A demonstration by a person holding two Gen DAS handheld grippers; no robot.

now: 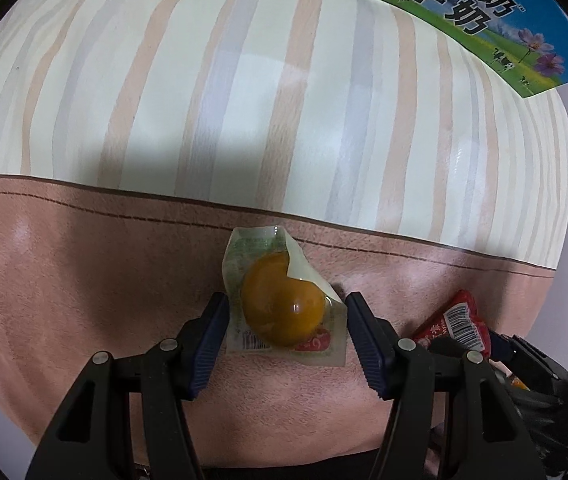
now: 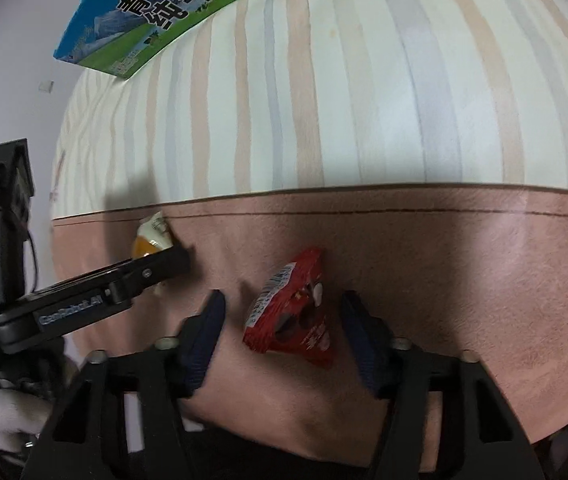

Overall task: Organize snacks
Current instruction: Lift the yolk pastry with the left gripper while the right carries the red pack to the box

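Note:
An orange jelly cup with a peel-off lid lies on the pink mat, between the spread fingers of my left gripper, which is open around it. A red snack packet lies on the mat between the spread fingers of my right gripper, also open. The packet also shows at the right of the left wrist view. The jelly cup shows at the left of the right wrist view, partly hidden behind the left gripper's finger.
A blue and green milk carton box stands at the back on the striped tabletop; it also shows in the right wrist view. The mat's far edge runs across both views. A white wall is beyond the table.

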